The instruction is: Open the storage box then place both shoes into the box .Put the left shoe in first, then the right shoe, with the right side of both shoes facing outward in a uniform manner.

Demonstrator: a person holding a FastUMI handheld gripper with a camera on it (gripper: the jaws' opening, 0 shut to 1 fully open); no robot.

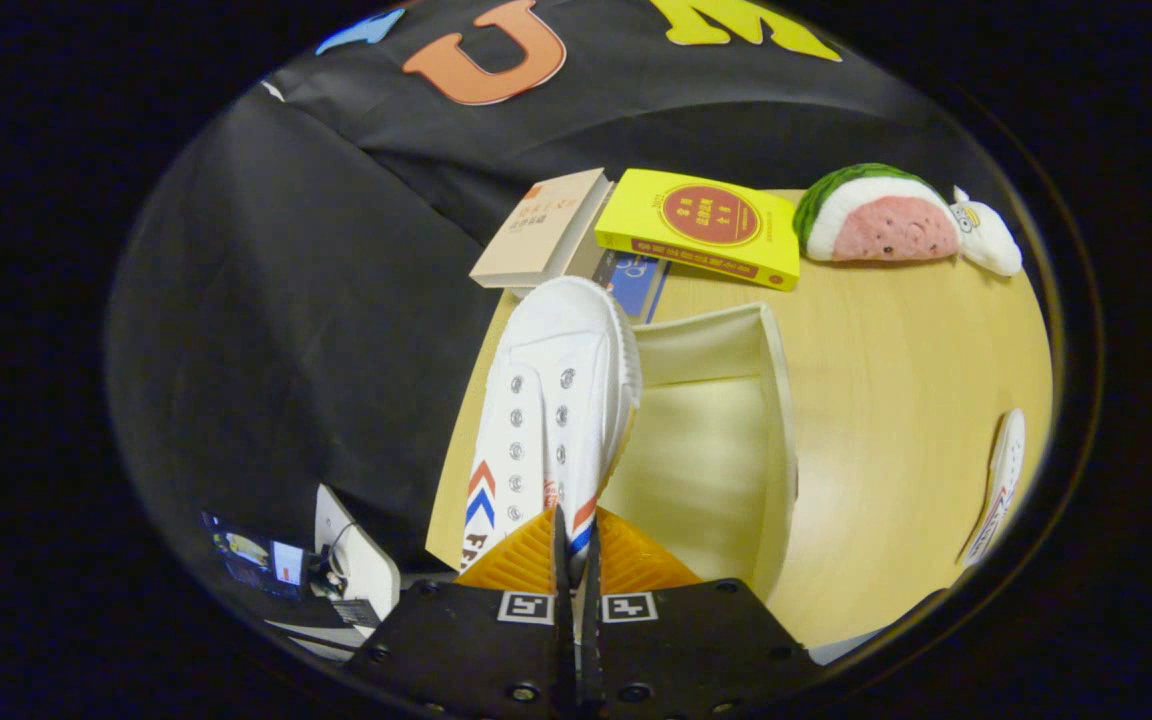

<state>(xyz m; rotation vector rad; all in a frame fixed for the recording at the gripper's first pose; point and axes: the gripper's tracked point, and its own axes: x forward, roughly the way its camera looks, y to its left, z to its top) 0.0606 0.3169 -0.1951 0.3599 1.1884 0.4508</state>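
Your claw [576, 545] is clamped tight on the heel of a white canvas sneaker [546, 420] with red and blue chevrons, held beside the open white storage box [771, 420]. The other sneaker [998, 485] lies well apart on the tabletop [896, 340]. Its side lettering is too cropped to read.

This is looking like a recording booth. Black cloth [266, 300] is hanging behind a wooden counter [896, 400]. Books [701, 225] are lying there.

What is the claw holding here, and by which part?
The claw is shut on the white canvas sneaker, pinching its heel-end collar above the open cream storage box.
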